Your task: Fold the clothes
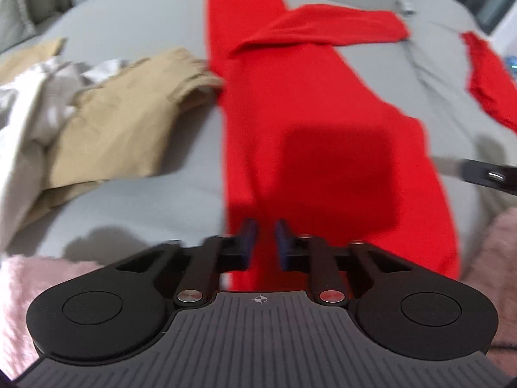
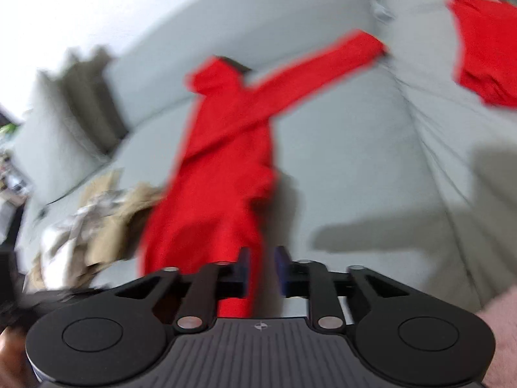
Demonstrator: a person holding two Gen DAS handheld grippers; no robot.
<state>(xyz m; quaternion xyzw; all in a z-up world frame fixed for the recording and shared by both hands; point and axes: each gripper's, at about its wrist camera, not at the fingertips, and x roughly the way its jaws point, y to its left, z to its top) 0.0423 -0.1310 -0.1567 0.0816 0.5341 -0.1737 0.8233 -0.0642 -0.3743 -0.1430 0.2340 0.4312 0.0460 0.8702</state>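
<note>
Both wrist views look down on a grey sofa [image 1: 135, 32] on which a red garment [image 1: 290, 103] lies spread lengthwise, its upper end against the sofa's backrest and its lower hem at the sofa's front edge. One red sleeve [image 2: 310, 71] stretches out sideways across the seat cushion toward the backrest seam. A second red piece [image 2: 484, 48] lies apart on the neighbouring cushion of the sofa. A crumpled tan garment [image 1: 122, 119] with a pale cloth [image 1: 29, 110] on it sits on the sofa seat, just beside the red garment. The left gripper [image 1: 265, 237] hangs over the hem at the sofa's front edge, jaws narrow with red fabric seen in the slot; whether the pads pinch it cannot be told. The right gripper [image 2: 262, 266] stands likewise at the hem's other edge, jaws narrow, grip unclear through blur.
</note>
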